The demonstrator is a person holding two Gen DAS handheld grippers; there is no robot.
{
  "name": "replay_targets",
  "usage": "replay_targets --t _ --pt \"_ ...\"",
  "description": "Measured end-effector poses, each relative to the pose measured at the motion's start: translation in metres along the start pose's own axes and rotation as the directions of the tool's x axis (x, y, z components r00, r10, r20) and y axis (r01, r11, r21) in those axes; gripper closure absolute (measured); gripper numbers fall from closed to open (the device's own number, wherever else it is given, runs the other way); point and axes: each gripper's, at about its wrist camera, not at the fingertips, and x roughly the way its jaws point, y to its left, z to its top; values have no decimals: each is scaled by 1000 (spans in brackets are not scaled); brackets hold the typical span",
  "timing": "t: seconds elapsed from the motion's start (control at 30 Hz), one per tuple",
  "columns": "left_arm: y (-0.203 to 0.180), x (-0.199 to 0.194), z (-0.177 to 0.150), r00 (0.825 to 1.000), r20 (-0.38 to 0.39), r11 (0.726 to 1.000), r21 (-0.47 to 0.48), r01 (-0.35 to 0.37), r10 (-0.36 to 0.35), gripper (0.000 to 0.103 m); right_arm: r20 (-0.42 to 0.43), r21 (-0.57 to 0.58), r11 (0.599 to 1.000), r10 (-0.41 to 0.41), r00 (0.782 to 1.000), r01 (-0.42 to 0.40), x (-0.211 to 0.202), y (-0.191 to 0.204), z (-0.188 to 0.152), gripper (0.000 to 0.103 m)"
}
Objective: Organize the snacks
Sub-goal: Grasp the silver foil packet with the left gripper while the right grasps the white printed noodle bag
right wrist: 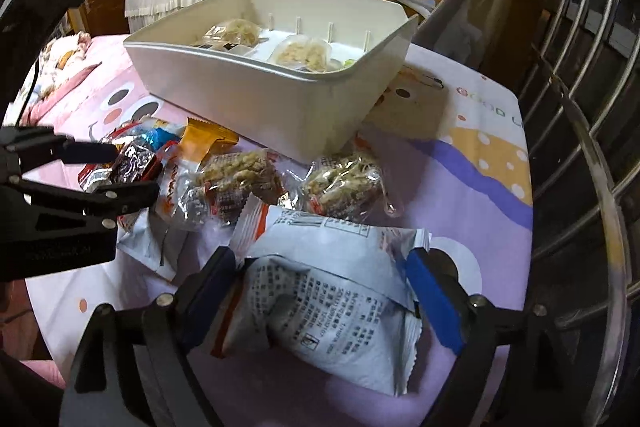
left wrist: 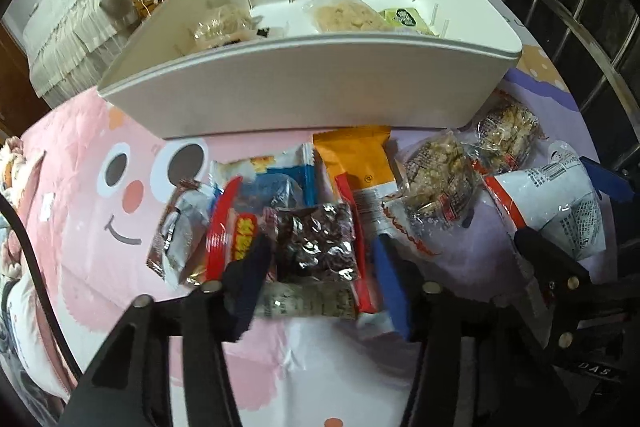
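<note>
In the left wrist view, a crinkled dark foil snack packet (left wrist: pixel 316 247) is bracketed by the spread blue-padded left gripper (left wrist: pixel 320 283). In the right wrist view, a glossy white printed pouch (right wrist: pixel 332 303) is straddled, ungripped, by the spread right gripper (right wrist: pixel 324 287), before the smooth white plastic bin (right wrist: pixel 280 99).

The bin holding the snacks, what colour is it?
Plain white bin, with white divider slots inside; clearest in the left wrist view.
</note>
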Motion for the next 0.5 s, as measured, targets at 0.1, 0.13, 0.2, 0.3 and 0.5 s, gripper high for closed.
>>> replay_targets --t 0.1,0.13,0.2,0.3,0.5 --pt "0 1 -1 1000 0 1000 -10 3 -3 55 -13 60 998 21 1000 -20 2 -7 1 14" --pt "1 1 -1 1000 -1 1000 -14 6 -6 55 -19 84 996 29 999 -27 3 -10 1 14" --pt "3 2 -1 1000 -3 1000 -27 15 -15 55 -28 115 993 39 999 -35 4 -14 0 13" --pt "8 3 -2 999 -7 997 -64 40 -41 55 -44 152 987 51 998 -44 5 -18 0 12" --pt "18 5 -3 995 -11 985 -138 101 -104 62 -65 229 971 91 994 -74 7 -27 -4 11"
